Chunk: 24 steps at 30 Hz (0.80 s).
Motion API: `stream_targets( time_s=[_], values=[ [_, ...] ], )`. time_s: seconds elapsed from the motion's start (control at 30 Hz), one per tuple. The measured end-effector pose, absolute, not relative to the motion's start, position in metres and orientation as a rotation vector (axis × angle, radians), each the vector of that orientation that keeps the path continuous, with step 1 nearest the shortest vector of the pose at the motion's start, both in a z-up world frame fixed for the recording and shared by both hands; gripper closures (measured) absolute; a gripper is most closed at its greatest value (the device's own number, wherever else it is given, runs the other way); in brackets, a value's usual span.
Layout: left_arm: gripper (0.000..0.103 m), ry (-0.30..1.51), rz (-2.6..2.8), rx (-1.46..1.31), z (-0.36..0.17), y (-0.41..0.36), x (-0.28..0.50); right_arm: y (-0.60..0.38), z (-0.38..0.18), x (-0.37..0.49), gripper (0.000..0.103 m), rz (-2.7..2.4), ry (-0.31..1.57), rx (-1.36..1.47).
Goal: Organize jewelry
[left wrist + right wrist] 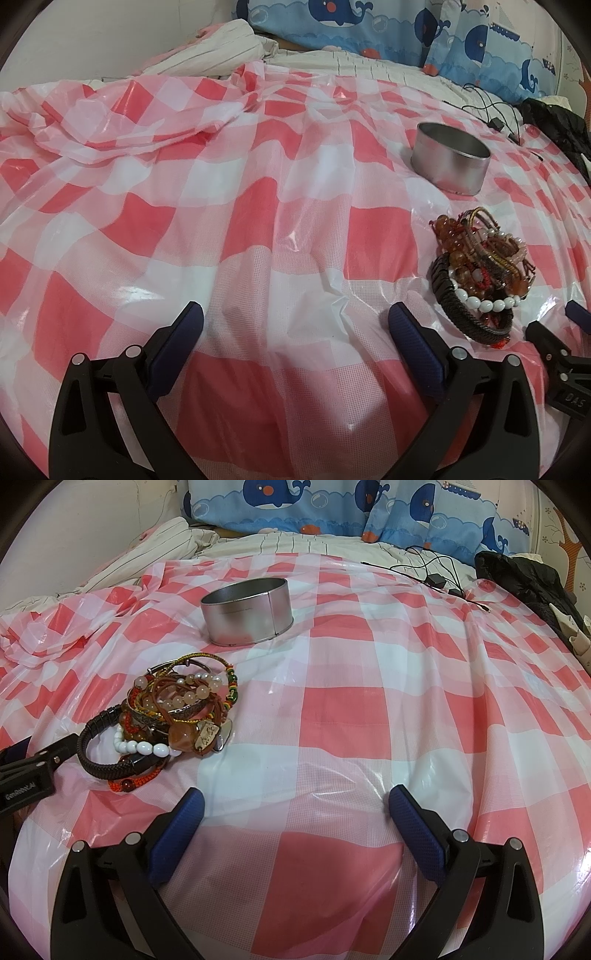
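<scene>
Left gripper (295, 325): jaws wide, nothing held.
Right gripper (295, 808): jaws wide, nothing held.
Bracelet pile (166, 716): lay heaped on the checked plastic sheet (369, 716), between both grippers.
Round metal tin (247, 609): stood uncovered just behind the pile.

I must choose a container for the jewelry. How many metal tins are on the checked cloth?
1. The round metal tin stands open on the checked cloth, just beyond the bracelet pile. No second tin shows in either view.
</scene>
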<state>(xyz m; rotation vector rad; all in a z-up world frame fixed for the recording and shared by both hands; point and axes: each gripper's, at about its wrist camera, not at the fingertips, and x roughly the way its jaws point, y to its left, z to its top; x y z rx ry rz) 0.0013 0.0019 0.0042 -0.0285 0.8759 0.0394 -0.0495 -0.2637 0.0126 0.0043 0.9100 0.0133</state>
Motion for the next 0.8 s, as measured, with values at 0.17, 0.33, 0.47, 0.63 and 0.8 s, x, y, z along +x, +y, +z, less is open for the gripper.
stream_targets(
  time_s=[0.17, 0.33, 0.47, 0.63, 0.8],
  values=[
    [0.006, 0.774, -0.064, 0.023, 0.042, 0.004, 0.0, -0.27, 0.036, -0.046, 0.007, 0.133, 0.904, 0.047],
    [0.006, 0.8, -0.243, 0.141, 0.06, -0.006, 0.025, -0.282, 0.066, -0.017, 0.007, 0.211, 0.848, 0.025],
    [0.006, 0.811, -0.255, 0.138, 0.058, -0.008, 0.033, -0.28, 0.059, 0.008, 0.007, 0.309, 0.889, 0.059],
    [0.006, 0.819, -0.245, 0.124, 0.049, -0.021, 0.026, -0.258, 0.053, 0.032, 0.007, 0.369, 0.892, -0.029],
    [0.006, 0.79, -0.212, 0.178, 0.047, -0.03, 0.023, -0.252, 0.042, 0.048, 0.008, 0.402, 0.913, -0.017]
  ],
)
